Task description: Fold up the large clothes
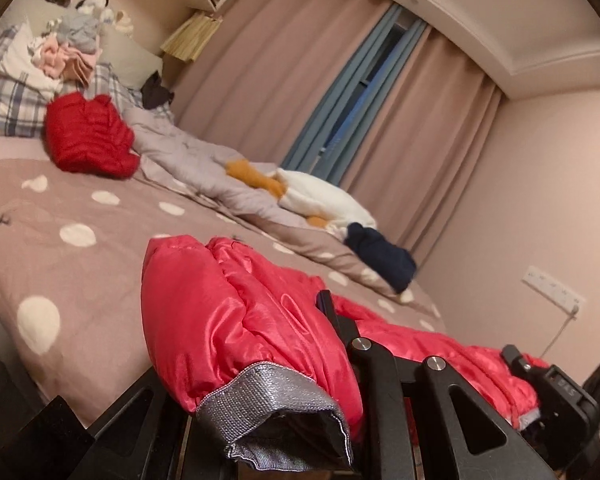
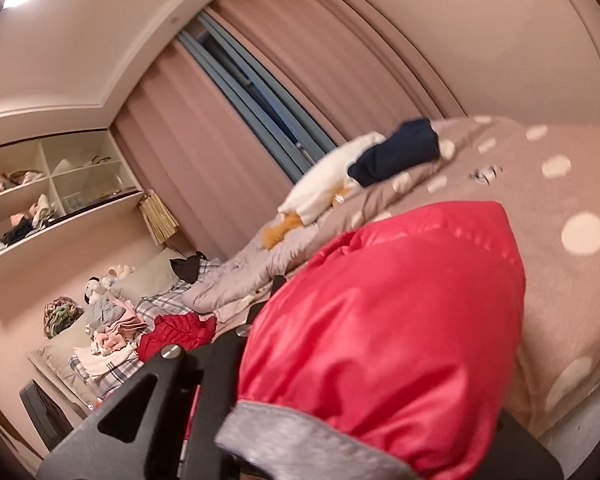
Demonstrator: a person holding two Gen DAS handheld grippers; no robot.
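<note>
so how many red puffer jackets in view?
2. One red jacket lies at the near bed edge, held at both grey cuffs by the left gripper and right gripper. A second red jacket lies crumpled near the pillows. Others may be buried in the clothes pile.

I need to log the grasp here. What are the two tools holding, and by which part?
Both grip the pink-red puffer jacket: each tool holds a sleeve end by its grey cuff.

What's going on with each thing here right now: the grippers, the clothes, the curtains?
Left gripper: shut on the pink jacket's cuff.
Right gripper: holding the other sleeve; fingertips hidden.
Pink jacket: unfolded, sleeves lifted off the bed.
Red jacket: crumpled near the pillows.
Navy garment: folded, on the duvet.
Curtains: mostly drawn, a gap showing window.
Clothes pile: heaped, unfolded.
</note>
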